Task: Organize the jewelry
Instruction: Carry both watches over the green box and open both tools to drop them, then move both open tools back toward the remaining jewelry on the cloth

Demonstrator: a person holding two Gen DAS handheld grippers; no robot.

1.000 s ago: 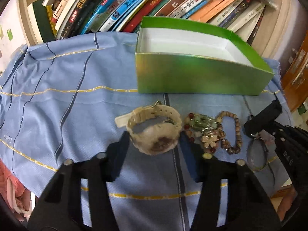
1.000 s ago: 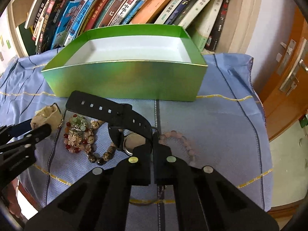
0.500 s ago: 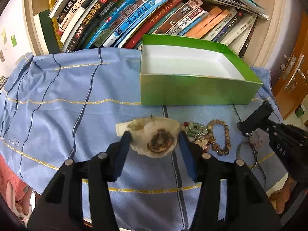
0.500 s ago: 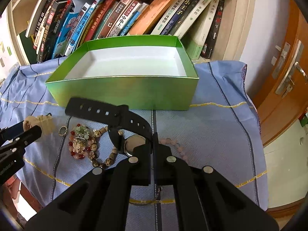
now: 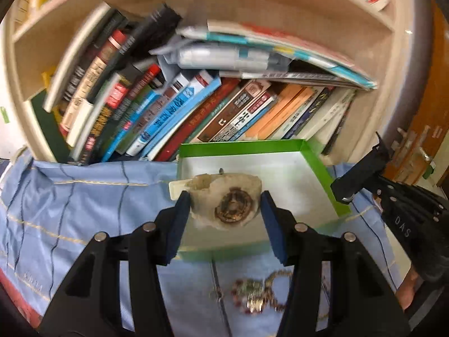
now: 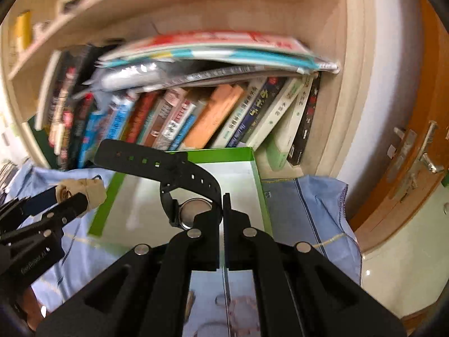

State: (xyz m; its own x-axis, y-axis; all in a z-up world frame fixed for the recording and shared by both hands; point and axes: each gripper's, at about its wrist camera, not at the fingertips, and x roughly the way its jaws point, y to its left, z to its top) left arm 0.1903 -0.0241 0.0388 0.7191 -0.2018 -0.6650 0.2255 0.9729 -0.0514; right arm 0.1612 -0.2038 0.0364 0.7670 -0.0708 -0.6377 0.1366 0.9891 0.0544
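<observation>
My left gripper is shut on a cream watch and holds it in the air over the green box. My right gripper is shut on a black watch by its strap, and holds it above the green box too. The black strap sticks out up and left. The box's white inside shows nothing in it. Bead bracelets lie on the blue cloth below the left gripper. A pink bead bracelet lies under the right gripper, blurred.
A bookshelf full of leaning books stands right behind the box. A wooden door with a metal handle is at the right. The cloth's right edge drops off toward the floor.
Both grippers have risen from the cloth and moved forward over the green box, each carrying its watch. The bracelets stay on the cloth, now low in view.
</observation>
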